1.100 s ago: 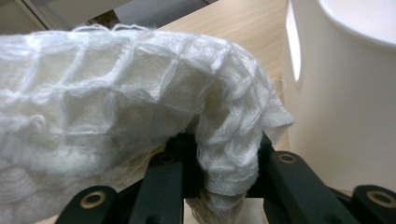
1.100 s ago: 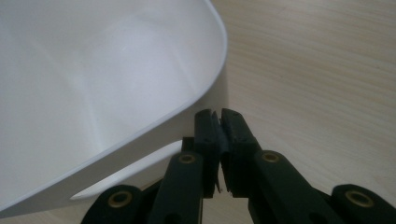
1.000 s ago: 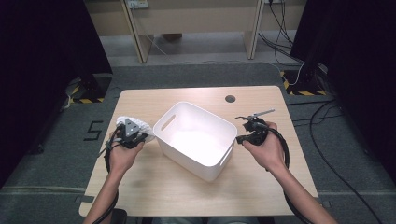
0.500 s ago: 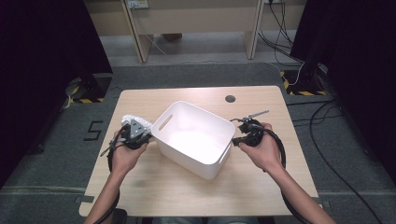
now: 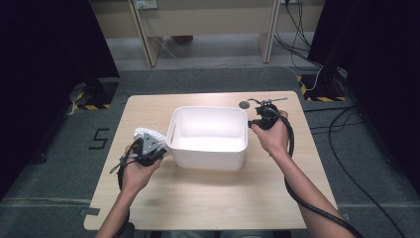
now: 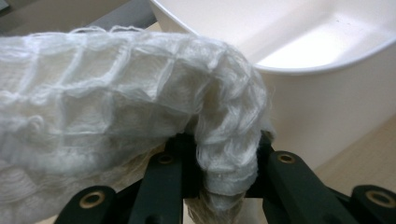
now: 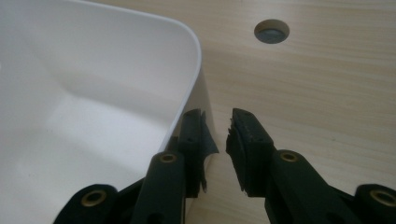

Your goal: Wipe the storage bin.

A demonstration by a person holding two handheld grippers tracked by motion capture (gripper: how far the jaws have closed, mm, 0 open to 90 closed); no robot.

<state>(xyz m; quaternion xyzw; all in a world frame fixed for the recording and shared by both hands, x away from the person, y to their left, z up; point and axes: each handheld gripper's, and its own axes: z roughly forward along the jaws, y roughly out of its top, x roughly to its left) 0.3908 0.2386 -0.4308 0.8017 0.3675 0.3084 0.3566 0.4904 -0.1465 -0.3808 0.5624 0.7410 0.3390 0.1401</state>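
Jaws of our left gripper are clamping the white knit cloth beside the white bin mid-table; our right gripper has just been opening, apparently straddling the bin's right wall near the table's far-right corner.

My left gripper clamped tight at my left, my right gripper jaws just parting, both forearms reaching forward.
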